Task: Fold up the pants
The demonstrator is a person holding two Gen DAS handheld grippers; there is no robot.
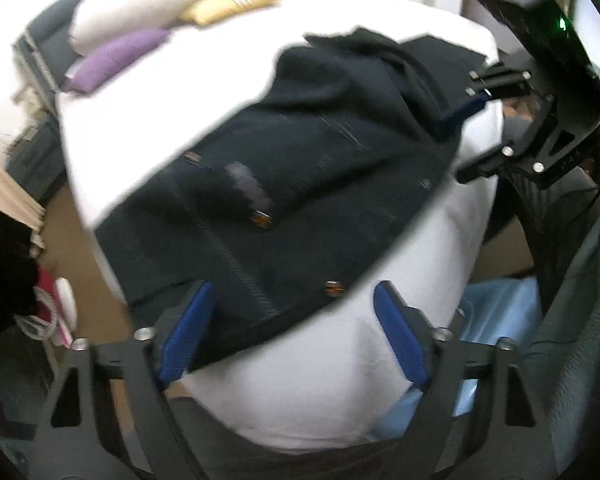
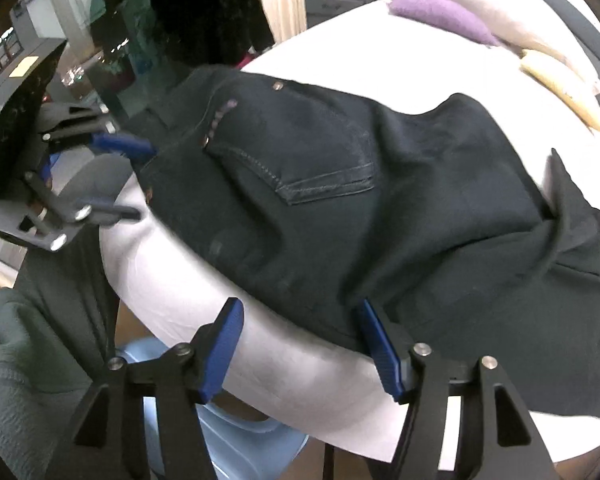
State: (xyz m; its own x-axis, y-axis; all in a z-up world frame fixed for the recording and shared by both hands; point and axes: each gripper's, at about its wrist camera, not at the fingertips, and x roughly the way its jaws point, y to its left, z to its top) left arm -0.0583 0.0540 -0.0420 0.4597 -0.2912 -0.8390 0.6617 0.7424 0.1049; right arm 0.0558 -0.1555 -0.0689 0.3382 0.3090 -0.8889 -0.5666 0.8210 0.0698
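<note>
- Pants [image 2: 320,208]: dark navy denim, lying on white bed [image 1: 320,380] at its near edge; rumpled, partly folded over itself, lower edge hanging slightly past mattress edge.
- Visible detail: back pocket [image 2: 300,160] with pale stitching, metal rivets, seam lines; brown-orange studs in left wrist view [image 1: 260,218].
- Long axis in right wrist view: from 10 o'clock (waistband end, toward left gripper) to 4 o'clock (bunched leg fabric). In left wrist view: 7 o'clock to 1 o'clock.
- Left gripper [image 1: 296,336]: blue pads wide apart, gripping nothing; left pad over waistband edge, right pad over bare sheet. Contact with cloth: cannot tell, frame blurred.
- Right gripper [image 2: 304,352]: fingers spread wide, nothing clamped; right pad at pants' lower edge, left pad over sheet.
- Far end of bed, 12 to 1 o'clock in right wrist view: purple cushion [image 2: 436,12], white pillow [image 2: 496,4], yellow cushion [image 2: 560,84].
- Light blue chair [image 2: 228,436] below bed edge at 6 o'clock.
</note>
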